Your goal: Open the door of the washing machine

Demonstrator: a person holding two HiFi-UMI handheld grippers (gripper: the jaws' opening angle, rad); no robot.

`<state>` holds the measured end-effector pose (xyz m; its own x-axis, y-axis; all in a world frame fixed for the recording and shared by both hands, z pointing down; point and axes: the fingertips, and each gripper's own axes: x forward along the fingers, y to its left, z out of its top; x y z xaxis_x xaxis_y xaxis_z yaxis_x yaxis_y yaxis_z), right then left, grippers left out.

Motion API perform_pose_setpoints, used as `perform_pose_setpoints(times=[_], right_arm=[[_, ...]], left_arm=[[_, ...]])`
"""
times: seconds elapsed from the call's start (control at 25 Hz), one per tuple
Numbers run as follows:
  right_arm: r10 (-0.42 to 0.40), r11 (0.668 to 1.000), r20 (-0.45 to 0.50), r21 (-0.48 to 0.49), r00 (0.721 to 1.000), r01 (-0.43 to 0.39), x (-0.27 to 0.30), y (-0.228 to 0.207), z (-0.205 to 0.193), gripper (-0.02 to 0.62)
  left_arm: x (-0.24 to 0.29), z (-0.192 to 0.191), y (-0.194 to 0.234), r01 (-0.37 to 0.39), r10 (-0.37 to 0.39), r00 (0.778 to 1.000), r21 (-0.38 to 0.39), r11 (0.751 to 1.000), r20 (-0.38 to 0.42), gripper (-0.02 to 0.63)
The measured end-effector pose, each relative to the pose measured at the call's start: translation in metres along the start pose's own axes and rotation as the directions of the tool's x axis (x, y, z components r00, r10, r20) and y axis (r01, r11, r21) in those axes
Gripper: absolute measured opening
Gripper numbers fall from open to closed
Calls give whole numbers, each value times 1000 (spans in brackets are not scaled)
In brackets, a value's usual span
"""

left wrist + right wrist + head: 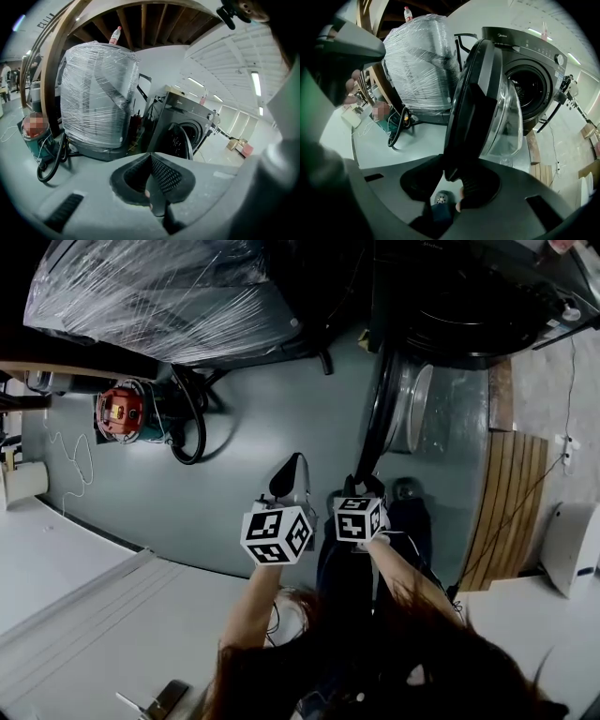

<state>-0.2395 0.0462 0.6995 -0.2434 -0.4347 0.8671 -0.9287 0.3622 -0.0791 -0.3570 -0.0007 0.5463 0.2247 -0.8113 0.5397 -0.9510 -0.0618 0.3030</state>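
The dark washing machine (469, 306) stands at the top right with its round door (386, 399) swung out edge-on towards me. In the right gripper view the door (476, 93) fills the middle and the drum opening (532, 91) lies bare behind it. My right gripper (452, 180) is shut on the door's lower edge, one pad on each face; it also shows in the head view (364, 486). My left gripper (291, 474) hangs just left of it, apart from the door. Its jaws (150, 159) are shut with nothing between them, and the machine (185, 126) stands ahead.
A large appliance wrapped in clear plastic (159, 296) stands left of the machine. A red and teal vacuum (120, 413) with a black hose sits on the floor at left. Wooden boards (511, 502) lie right of the door, and a white object (572, 549) beyond them.
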Motion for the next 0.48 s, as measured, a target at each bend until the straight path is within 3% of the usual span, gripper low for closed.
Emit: perform_pose_setpoints(times=[0.48], right_arm=[[-26,997,20,70,999,25,17,41,21,103]], left_arm=[[-1,12,41,29,-28,1000,23,999,-6,12]])
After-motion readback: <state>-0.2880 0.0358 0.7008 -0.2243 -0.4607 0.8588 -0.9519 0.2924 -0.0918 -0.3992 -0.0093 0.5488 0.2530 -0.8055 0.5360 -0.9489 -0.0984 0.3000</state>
